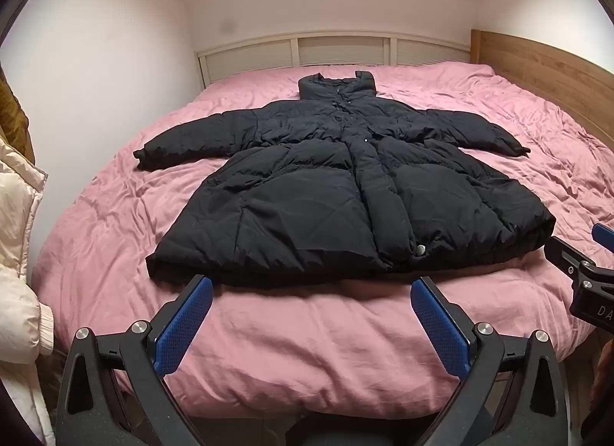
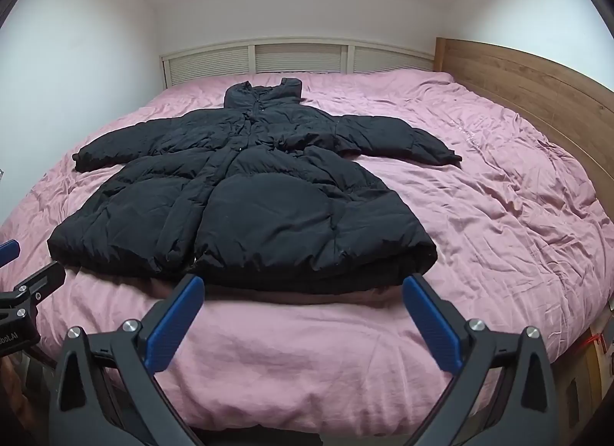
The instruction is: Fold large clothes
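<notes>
The black puffer coat (image 1: 337, 185) lies spread flat, front up, mid-bed on the pink duvet (image 1: 307, 350); its collar points to the far slatted edge, its hem to the near edge, the long axis running between them and the sleeves reaching sideways. Slick, thick padding may spring open or slide after folding. Left tongs (image 1: 311, 321) and right tongs (image 2: 303, 317) gape wide, empty, near the hem.
</notes>
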